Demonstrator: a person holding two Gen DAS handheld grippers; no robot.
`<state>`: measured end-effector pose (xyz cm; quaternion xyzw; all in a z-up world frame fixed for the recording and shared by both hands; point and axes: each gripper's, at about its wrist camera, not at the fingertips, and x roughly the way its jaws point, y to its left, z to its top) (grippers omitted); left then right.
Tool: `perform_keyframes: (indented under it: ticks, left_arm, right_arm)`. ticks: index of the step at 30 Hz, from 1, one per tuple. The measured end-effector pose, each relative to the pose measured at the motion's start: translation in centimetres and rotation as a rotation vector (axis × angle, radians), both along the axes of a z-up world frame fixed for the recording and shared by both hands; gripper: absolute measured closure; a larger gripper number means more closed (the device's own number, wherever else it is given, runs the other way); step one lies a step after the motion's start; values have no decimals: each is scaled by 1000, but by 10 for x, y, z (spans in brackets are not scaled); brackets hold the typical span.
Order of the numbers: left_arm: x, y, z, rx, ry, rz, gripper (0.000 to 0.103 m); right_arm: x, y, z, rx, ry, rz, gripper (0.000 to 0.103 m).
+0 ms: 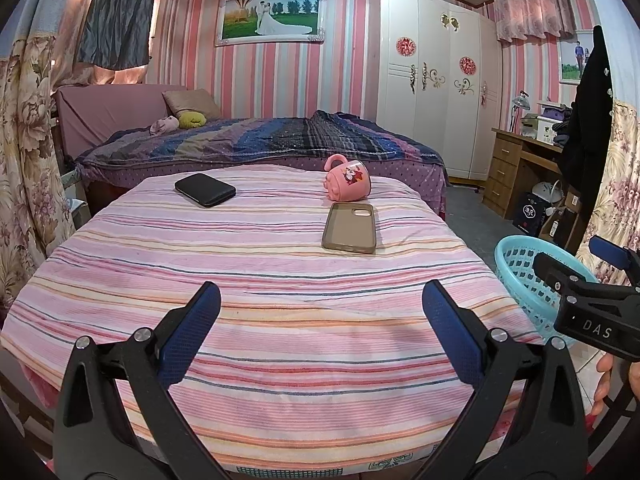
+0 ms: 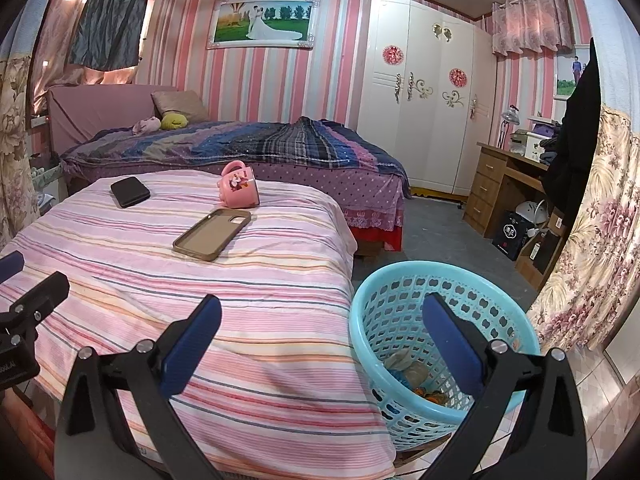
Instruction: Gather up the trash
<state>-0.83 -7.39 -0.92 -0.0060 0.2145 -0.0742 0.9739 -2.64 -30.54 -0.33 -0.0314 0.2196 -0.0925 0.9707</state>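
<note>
A light blue plastic basket [image 2: 404, 312] stands on the floor at the right of the striped table [image 2: 240, 320]; crumpled trash [image 2: 408, 372] lies in its bottom. The basket also shows in the left wrist view [image 1: 516, 264]. My left gripper [image 1: 320, 312] is open and empty above the near part of the striped cloth [image 1: 280, 280]. My right gripper [image 2: 322, 320] is open and empty, with its right finger over the basket and its left finger over the table edge. The right gripper also shows at the right of the left wrist view [image 1: 584, 276].
On the cloth lie a black wallet [image 1: 205, 189], a pink mug on its side [image 1: 348, 180] and a brown phone case [image 1: 350, 228]. A bed [image 1: 260, 144] stands behind the table, a white wardrobe [image 1: 432, 92] and a wooden desk [image 1: 516, 160] to the right.
</note>
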Motion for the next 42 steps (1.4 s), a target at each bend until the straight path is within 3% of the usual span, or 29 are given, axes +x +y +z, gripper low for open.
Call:
perform_keyframes:
  ticks: [42]
  left_arm:
    - [-3,8,6,-17,-23,21,5]
  right_arm:
    - [-2,7,3,-23,-45,-3,5]
